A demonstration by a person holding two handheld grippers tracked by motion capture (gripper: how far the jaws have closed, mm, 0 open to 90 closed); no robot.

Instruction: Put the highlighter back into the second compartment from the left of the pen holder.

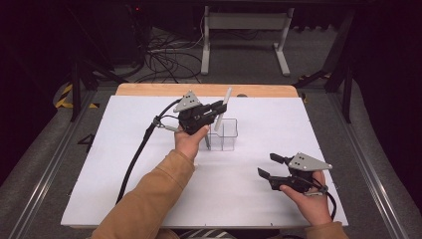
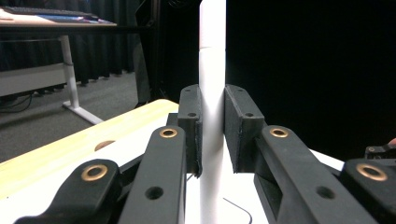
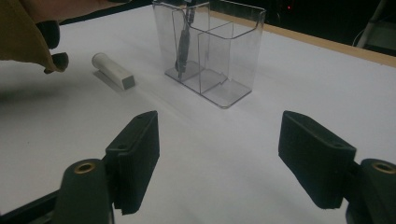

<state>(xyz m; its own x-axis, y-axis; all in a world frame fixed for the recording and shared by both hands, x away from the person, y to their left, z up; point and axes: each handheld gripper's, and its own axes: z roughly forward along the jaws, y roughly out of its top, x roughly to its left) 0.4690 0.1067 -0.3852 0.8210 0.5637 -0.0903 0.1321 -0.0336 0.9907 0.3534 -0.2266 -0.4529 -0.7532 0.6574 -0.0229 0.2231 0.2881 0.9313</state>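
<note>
Right gripper [image 1: 272,166], near edge of the white table [image 1: 124,149], right side: jaws spread wide, nothing between them, sitting low over bare surface and aimed toward the organizer. Hand wrapped around its body.

Next out, in the right gripper view: short white cylindrical marker [image 3: 113,71] lying flat on the table, just beside the clear plastic organizer box with divided compartments [image 3: 212,56], not touching it. Mustard-yellow sleeve [image 3: 23,32] hangs over that side.

Organizer sits mid-table, upright. One dark grey pen [image 3: 183,46] stands tilted in its left compartment as that view shows it; the other compartments look empty.

Left gripper [image 1: 217,110], just above and left of the organizer in the high view: jaws clamped on a long white stick-shaped pen [image 2: 212,93], pads pressed on both sides. Pen stands near upright, slightly tilted, lower end over the organizer; can't tell whether it's inside a compartment.
</note>
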